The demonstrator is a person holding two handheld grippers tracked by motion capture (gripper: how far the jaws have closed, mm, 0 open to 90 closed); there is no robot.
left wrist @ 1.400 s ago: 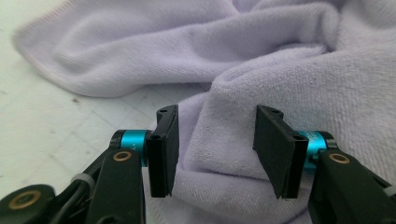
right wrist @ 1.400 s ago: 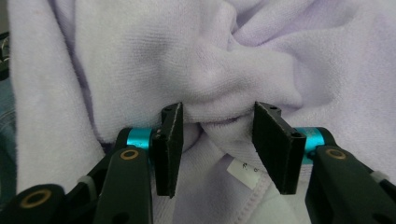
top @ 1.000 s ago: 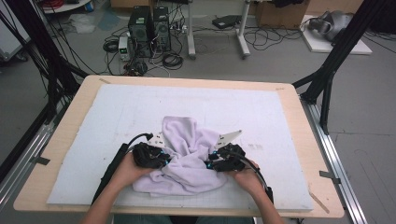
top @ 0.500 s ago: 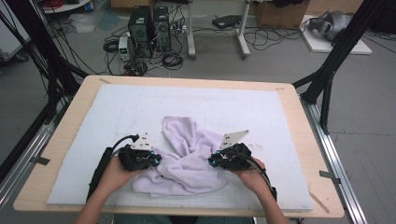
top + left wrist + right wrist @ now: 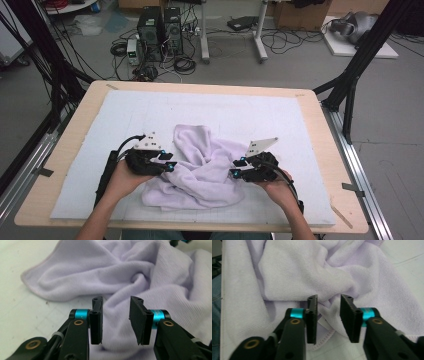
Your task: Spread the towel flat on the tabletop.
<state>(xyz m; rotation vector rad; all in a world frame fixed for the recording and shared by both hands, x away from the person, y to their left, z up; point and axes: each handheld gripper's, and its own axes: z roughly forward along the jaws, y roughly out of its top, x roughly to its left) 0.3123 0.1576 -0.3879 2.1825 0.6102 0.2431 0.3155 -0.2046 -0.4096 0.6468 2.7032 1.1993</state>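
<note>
Grippers (image 5: 170, 161) (image 5: 237, 168) just reopened, jaws apart, nothing clamped; towel (image 5: 202, 170) released, crumpled on table (image 5: 310, 115), needing regrasp.

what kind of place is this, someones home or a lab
Most likely a lab or workshop set up for recording, not a home. A padded wooden table stands inside a black frame, desktop computers and loose cables sit on the bare floor, and a lilac towel lies on the table.

Pale lilac towel (image 5: 200, 170) — plain, ribbed — on a white mat (image 5: 260, 112), tan table (image 5: 320, 125).
</note>
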